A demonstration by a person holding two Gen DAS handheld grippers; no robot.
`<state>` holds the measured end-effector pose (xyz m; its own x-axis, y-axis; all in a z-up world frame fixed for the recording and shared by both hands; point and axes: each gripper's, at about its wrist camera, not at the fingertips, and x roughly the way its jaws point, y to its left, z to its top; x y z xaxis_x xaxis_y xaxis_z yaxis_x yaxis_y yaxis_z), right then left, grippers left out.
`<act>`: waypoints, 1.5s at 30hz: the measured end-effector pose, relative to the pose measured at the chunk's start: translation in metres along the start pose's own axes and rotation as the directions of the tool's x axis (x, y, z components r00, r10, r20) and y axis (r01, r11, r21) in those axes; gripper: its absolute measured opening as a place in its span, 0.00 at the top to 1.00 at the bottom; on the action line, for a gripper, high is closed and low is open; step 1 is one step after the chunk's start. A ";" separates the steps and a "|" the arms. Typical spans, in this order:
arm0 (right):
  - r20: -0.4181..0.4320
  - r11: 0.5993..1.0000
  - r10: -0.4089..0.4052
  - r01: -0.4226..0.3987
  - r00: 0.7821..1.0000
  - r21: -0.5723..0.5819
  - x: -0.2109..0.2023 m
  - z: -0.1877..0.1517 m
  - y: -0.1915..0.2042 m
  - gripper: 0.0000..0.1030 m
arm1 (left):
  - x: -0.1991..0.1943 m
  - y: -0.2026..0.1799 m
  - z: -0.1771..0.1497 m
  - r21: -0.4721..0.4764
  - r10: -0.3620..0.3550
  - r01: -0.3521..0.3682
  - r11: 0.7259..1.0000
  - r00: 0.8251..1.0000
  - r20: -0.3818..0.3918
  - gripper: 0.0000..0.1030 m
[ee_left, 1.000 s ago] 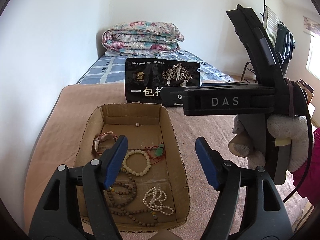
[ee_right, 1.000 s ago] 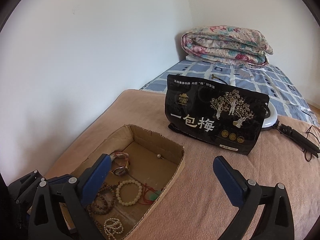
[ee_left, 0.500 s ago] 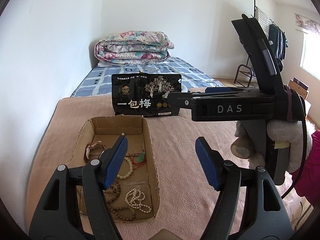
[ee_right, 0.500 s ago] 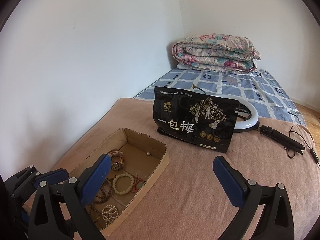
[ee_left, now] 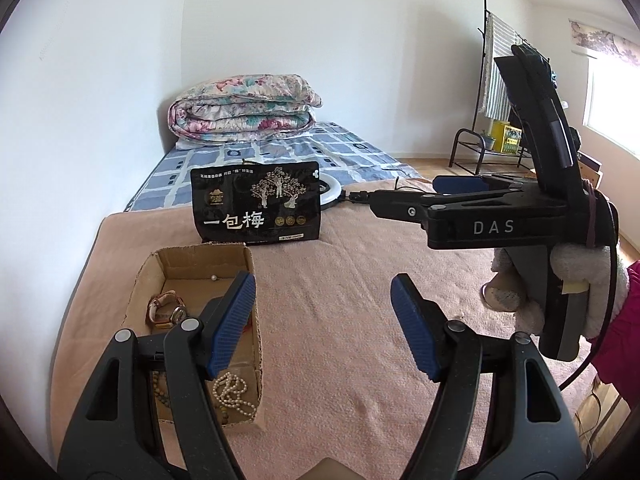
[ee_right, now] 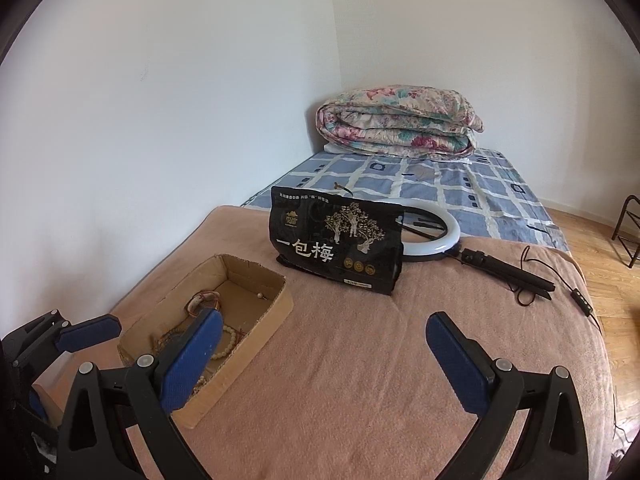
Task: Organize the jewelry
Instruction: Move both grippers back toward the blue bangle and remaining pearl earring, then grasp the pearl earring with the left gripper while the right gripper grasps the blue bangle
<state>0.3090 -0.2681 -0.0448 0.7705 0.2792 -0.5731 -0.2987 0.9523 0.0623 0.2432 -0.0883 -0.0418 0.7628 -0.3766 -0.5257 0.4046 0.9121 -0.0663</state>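
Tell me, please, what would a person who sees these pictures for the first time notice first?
Probably the black snack bag with large white characters, standing upright on the pink blanket in the middle of the scene. To its left lies an open cardboard box holding bead bracelets, a pearl strand and a watch. Both grippers, left and right, hang open and empty above the blanket.

Matt cardboard box (ee_right: 276,304) on a fuzzy pink cloth blanket (ee_right: 380,360), beside a glossy black plastic pouch (ee_right: 340,248).

White walls (ee_right: 200,80) meet in the far corner. A folded flowery quilt (ee_left: 244,106) lies on the bed. A bright window (ee_left: 612,112) is on the right.
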 end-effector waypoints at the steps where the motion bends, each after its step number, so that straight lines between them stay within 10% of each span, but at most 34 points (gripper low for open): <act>1: 0.002 1.000 -0.007 0.007 1.000 0.004 -0.004 -0.002 -0.003 0.00 | -0.001 -0.003 0.000 0.004 -0.002 0.002 1.000 1.000 0.001 0.30; 29: -0.021 0.967 -0.248 0.249 0.968 0.047 -0.125 -0.099 -0.144 0.00 | 0.037 -0.095 -0.014 0.059 -0.144 0.148 0.987 0.987 -0.070 0.30; 45: -0.138 0.938 -0.296 0.315 0.945 0.145 -0.111 -0.180 -0.217 0.00 | 0.110 -0.145 -0.043 0.070 -0.222 0.240 0.968 0.954 -0.200 0.30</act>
<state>0.1872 -0.5273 -0.1418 0.7389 -0.0348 -0.6729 0.0440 0.9990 -0.0033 0.2472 -0.2549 -0.1264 0.5370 -0.5294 -0.6568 0.6102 0.7814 -0.1310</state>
